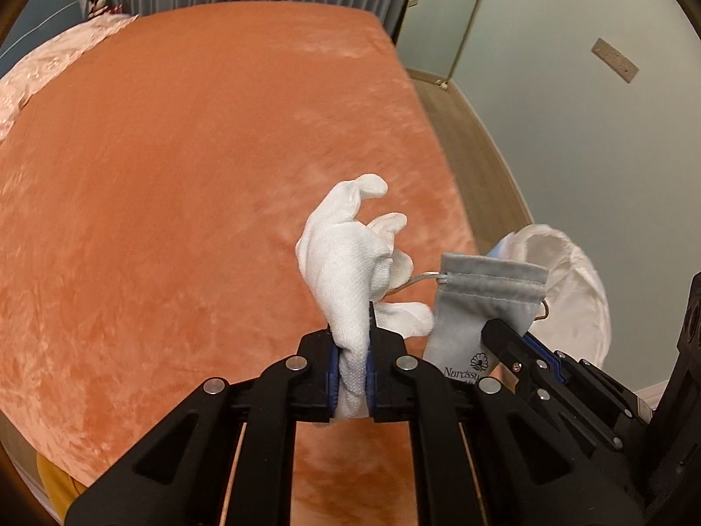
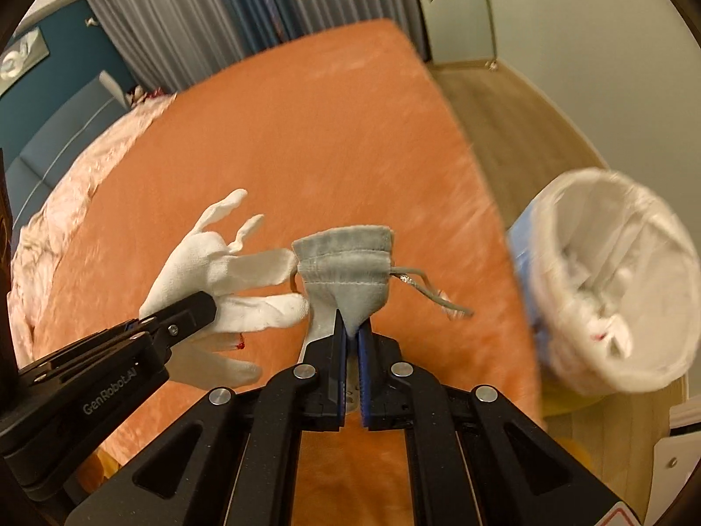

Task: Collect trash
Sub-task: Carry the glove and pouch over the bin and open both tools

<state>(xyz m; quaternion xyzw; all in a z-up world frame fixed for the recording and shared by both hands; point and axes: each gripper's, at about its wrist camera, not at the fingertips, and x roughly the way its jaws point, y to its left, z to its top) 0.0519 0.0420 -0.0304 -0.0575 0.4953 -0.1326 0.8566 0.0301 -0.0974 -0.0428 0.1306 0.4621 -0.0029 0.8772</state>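
Left wrist view shows a white glove (image 1: 346, 280) pinched between the blue pads of the left claw (image 1: 350, 368), its fingers sticking up above an orange bed (image 1: 175, 175). Just beside it to the right, a grey pouch (image 1: 482, 307) with a drawstring is clamped by the right claw (image 1: 504, 337). Right wrist view has the pouch (image 2: 346, 271) held upright in the right claw (image 2: 349, 342), mouth on top, cord trailing right, with the glove (image 2: 219, 271) touching its left side. A bin (image 2: 613, 280) lined with a white bag stands on the wood floor (image 2: 504, 131) beside the bed, right of both claws. Grey curtains (image 2: 188, 22) hang behind.
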